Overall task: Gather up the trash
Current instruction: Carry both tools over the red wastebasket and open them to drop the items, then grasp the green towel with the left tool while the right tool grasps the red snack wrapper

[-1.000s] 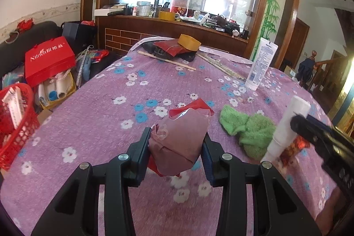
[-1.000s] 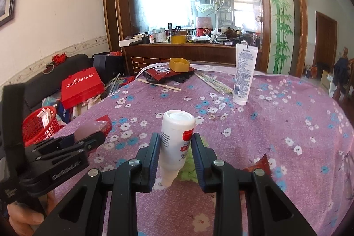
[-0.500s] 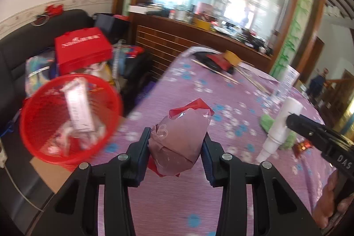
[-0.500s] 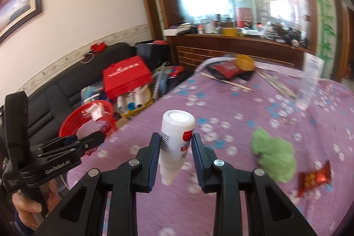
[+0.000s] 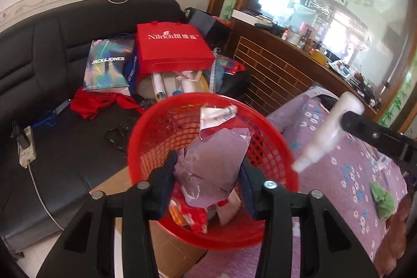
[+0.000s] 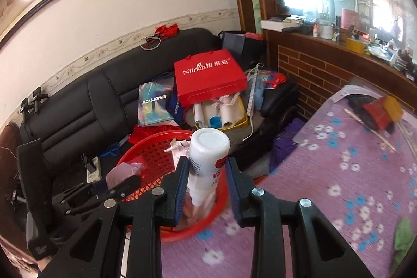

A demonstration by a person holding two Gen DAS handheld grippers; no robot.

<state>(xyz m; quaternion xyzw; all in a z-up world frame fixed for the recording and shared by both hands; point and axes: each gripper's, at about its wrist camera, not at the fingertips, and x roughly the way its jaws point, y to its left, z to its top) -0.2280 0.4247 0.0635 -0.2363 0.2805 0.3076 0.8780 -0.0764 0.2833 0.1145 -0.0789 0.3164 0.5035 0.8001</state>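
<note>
My left gripper (image 5: 207, 173) is shut on a crumpled pinkish plastic wrapper (image 5: 213, 163) and holds it right above the red mesh basket (image 5: 276, 147), which holds several wrappers and packets. My right gripper (image 6: 206, 181) is shut on a white bottle (image 6: 207, 160) with a red label, held upside down over the basket's near rim (image 6: 146, 145). The bottle (image 5: 328, 132) also shows in the left wrist view, just right of the basket. The left gripper (image 6: 114, 184) shows in the right wrist view, over the basket's left side.
The basket stands on a cardboard box (image 5: 114, 186) beside the table with the purple floral cloth (image 6: 351, 173). A black sofa (image 5: 52, 48) behind carries a red gift bag (image 5: 172, 48), other bags and clutter. A green cloth (image 5: 383, 199) lies on the table.
Both grippers have swung left from over the table to over the red basket, still holding the wrapper and the bottle. The basket is now close below them.
</note>
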